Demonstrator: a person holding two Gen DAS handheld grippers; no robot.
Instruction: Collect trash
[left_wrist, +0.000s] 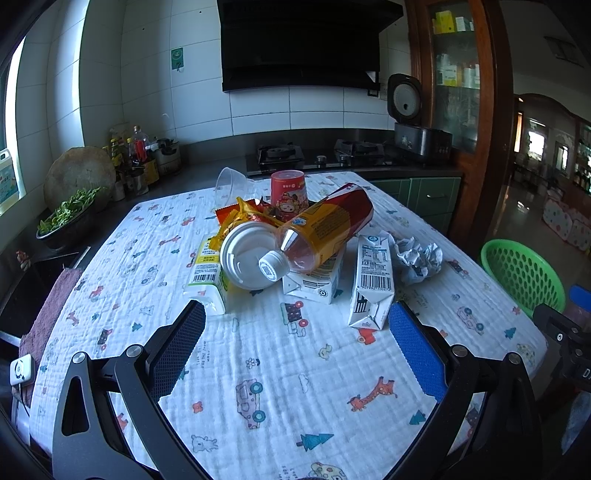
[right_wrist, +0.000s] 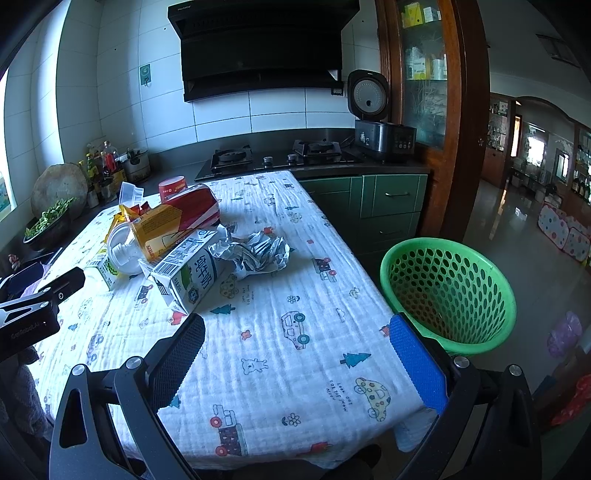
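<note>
Trash pile (left_wrist: 295, 240) sat mid-table: toppled bottle (left_wrist: 325, 229) over cartons, crumpled paper (left_wrist: 417, 258) beside; green basket (right_wrist: 447, 291) stood off-table.

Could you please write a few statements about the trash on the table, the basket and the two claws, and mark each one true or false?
1. The green perforated plastic basket stands on the floor beside the table. True.
2. The left claw is shut on the white milk carton with a barcode. False: it is open and holds nothing.
3. The clear plastic bottle with a yellow and red label lies on its side on top of the pile. True.
4. The crumpled white paper ball already sits in the basket. False: it lies on the printed white tablecloth.
5. The right claw is open. True.
</note>
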